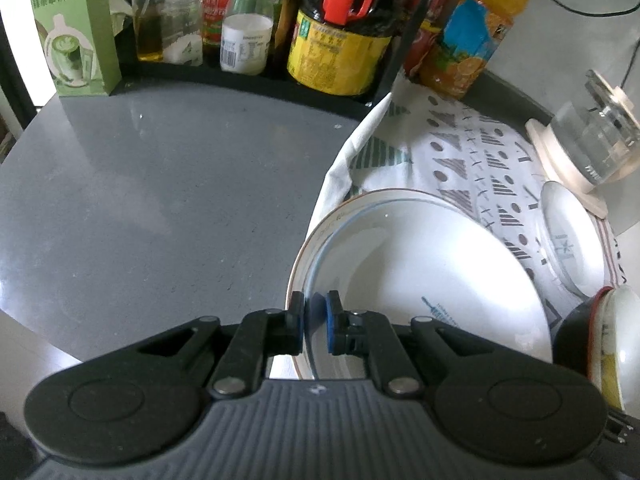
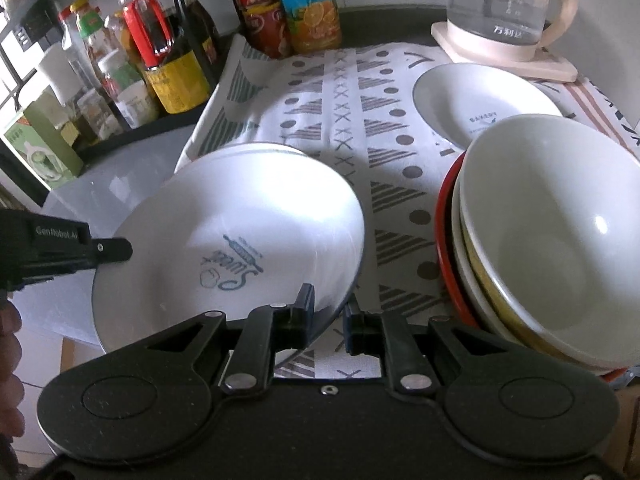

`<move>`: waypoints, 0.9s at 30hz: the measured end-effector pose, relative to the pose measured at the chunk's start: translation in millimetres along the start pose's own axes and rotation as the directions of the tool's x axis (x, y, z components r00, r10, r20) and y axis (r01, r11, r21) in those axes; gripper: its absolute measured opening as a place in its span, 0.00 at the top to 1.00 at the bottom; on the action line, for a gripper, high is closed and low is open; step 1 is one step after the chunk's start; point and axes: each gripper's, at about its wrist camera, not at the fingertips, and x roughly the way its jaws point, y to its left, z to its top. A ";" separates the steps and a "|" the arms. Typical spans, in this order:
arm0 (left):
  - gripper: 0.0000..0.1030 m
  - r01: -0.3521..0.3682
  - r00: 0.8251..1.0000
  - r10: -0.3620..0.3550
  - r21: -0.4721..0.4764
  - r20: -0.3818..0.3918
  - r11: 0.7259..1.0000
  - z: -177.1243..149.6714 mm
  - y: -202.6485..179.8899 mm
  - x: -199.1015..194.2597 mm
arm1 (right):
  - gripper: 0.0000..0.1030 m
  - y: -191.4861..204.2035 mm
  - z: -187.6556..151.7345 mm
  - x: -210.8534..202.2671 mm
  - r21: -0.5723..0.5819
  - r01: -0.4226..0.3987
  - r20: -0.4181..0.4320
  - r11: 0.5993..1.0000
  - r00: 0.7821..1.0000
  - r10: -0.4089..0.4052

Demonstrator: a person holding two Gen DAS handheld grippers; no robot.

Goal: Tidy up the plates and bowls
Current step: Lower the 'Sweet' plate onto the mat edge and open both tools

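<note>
Left wrist view: the left tongs (image 1: 315,320) are clenched on the rim of a white plate (image 1: 420,272), which lies partly on a patterned cloth (image 1: 472,152) and partly over the grey counter (image 1: 160,184). Right wrist view: the right tongs (image 2: 329,317) straddle the same plate's (image 2: 240,240) opposite rim, with a gap at the outer pad, so they look released. Stacked bowls (image 2: 552,240) sit beside it, a second plate (image 2: 484,100) behind them.

"Sweet" on plate (image 2: 240,240); "GenRobot.AI" on tool (image 2: 60,240)
</note>
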 end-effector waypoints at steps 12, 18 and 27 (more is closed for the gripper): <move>0.89 -0.018 1.000 0.018 0.023 -0.003 1.000 11.2 -6.4 9.8 | 0.79 0.3 7.0 19.5 -0.049 -0.023 -0.043 0.999 0.999 0.021; 0.89 -0.105 0.993 0.110 0.094 -0.046 0.990 19.6 -16.5 8.2 | 0.77 -0.5 8.0 25.9 -0.062 -0.047 -0.061 0.997 0.997 0.043; 0.89 -0.084 0.994 0.088 0.051 -0.060 0.995 23.7 2.5 -3.2 | 0.76 -1.6 7.8 30.5 -0.043 -0.073 -0.079 0.996 0.995 0.069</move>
